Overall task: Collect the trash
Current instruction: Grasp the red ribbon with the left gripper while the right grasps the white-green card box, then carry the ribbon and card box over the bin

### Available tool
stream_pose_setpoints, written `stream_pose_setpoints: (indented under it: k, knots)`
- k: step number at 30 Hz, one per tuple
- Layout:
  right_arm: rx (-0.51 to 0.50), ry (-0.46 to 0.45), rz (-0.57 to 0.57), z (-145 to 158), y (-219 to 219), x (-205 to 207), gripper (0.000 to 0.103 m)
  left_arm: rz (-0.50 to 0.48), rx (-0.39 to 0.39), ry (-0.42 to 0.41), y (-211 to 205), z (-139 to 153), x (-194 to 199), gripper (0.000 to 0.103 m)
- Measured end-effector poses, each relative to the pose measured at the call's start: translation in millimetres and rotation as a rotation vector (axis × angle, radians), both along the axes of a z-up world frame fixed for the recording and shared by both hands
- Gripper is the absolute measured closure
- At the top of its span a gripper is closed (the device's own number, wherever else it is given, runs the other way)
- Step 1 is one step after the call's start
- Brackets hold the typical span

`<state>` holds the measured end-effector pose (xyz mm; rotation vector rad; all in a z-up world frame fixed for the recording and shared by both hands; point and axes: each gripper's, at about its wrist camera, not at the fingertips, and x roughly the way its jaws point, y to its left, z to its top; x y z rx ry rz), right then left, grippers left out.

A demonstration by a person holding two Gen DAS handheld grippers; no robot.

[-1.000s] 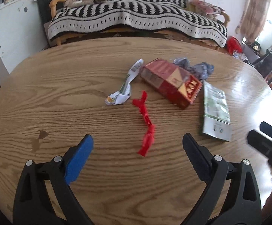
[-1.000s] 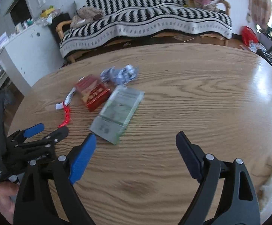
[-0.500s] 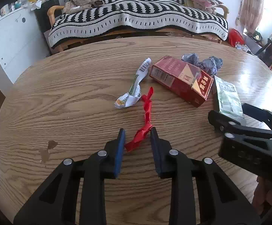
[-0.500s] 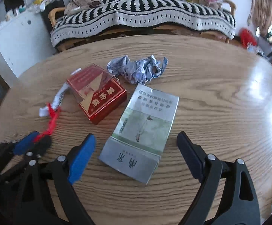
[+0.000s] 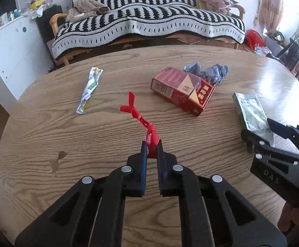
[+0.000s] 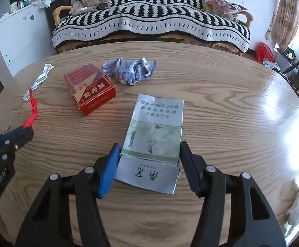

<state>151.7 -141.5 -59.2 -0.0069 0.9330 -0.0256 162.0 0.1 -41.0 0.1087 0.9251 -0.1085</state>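
While left gripper (image 5: 151, 147) pinches the red ribbon (image 5: 141, 119), right gripper (image 6: 148, 160) has been closing astride the flat grey packet (image 6: 155, 135); pads look just at its edges, firm grip not confirmed. Red box (image 6: 89, 89) lies apart on the table (image 6: 231, 107).

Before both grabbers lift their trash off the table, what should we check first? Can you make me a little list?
1. Left gripper shut on the red ribbon: ok.
2. Ribbon's far end off the table: cannot tell.
3. Flat silver pack sits between the right gripper fingers, which have just been closing: ok.
4. Right fingers pressing the pack: cannot tell; they look right at its edges.
5. Red box and crumpled wrapper lie apart from both grippers: ok.
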Motion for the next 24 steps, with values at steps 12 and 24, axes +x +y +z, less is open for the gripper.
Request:
stream_pose_setpoints:
  k: [12,24]
  knots:
    - [0.012,-0.068,-0.007,40,-27,-42,0.045,-0.022,-0.057,-0.043,-19,37,-16,0.095]
    - [0.037,-0.141,-0.143,98,-145,-120,0.045,-0.168,-0.115,-0.090,-111,67,-41,0.095]
